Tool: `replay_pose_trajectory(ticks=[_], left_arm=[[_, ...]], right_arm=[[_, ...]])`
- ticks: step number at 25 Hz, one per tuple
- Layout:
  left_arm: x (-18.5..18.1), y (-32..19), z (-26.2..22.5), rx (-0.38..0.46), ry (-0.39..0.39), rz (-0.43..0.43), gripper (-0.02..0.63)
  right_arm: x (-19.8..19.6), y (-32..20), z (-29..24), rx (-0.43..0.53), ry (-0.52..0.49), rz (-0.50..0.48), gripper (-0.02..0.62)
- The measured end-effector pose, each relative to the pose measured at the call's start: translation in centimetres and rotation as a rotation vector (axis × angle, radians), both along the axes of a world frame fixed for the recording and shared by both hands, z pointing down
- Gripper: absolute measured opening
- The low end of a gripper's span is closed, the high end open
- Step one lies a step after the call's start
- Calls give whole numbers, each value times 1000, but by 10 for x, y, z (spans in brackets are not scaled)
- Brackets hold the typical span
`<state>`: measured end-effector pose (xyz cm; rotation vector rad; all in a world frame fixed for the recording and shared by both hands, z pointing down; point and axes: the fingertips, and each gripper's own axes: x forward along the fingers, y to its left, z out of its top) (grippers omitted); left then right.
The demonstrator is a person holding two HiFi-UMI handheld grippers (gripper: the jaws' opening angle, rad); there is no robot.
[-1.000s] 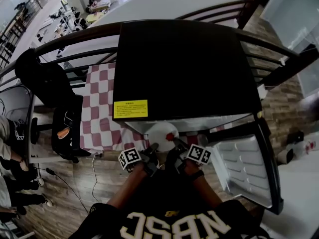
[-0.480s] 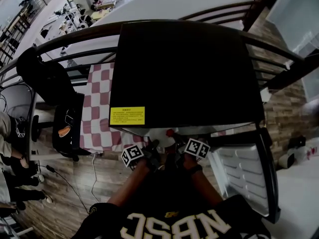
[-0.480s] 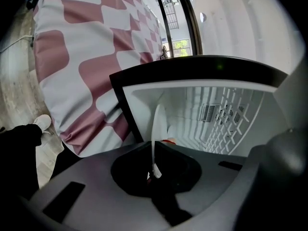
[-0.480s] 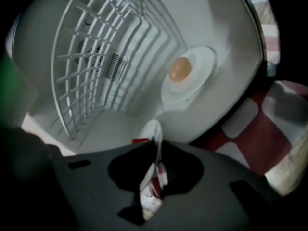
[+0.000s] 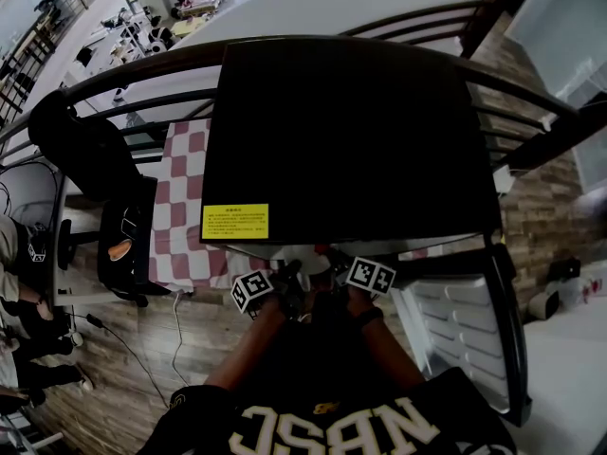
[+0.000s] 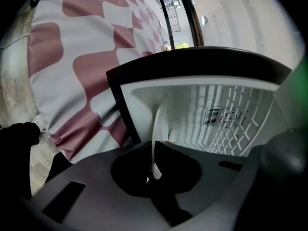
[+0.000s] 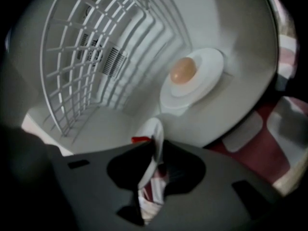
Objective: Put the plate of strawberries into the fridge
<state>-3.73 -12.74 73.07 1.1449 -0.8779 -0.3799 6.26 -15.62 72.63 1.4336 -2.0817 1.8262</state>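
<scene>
The white plate [image 5: 305, 256] shows only as a sliver under the front edge of the black fridge [image 5: 351, 131], with a red strawberry [image 5: 320, 249] on it. Both grippers hold it from the near side: my left gripper [image 5: 287, 285] and my right gripper [image 5: 330, 275]. In the left gripper view the plate's rim [image 6: 155, 143] runs edge-on between the jaws, inside the white fridge cavity. The right gripper view shows the rim [image 7: 153, 146] between the jaws with a strawberry [image 7: 140, 139] beside it; these jaws are opening.
The fridge door [image 5: 467, 325] stands open at the right. Inside are a wire shelf [image 7: 84, 47] and a round lamp [image 7: 185, 71] on the wall. A red-and-white checked cloth [image 5: 185, 207] covers the table to the left, and a black chair [image 5: 123, 240] stands beyond it.
Both grippers and the plate have moved forward under the fridge's top edge. Far less of the plate shows in the head view than a second ago.
</scene>
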Motion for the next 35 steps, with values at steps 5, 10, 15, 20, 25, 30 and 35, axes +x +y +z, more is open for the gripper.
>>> replay_pose_trajectory(ticks=[5, 10, 15, 20, 25, 30, 35], left_arm=[[7, -6, -1, -3, 11, -24, 28], [9, -11, 2, -8, 20, -38, 28], [10, -13, 2, -6, 19, -40, 29], [10, -14, 3, -10, 20, -42, 29], [11, -15, 4, -14, 21, -47, 29], [11, -16, 4, -13, 20, -47, 29], [11, -17, 7, -11, 15, -45, 29]], right_arm=[[0, 7, -2, 15, 18, -44, 163], [2, 21, -4, 46, 52, -66, 173], [6, 32, -11, 155, 212, -140, 173], [0, 39, -19, 291, 405, -285, 173], [-9, 43, -12, 239, 291, -261, 172], [-21, 44, -5, 159, 150, -211, 172], [-33, 41, -3, 38, -93, -94, 139]])
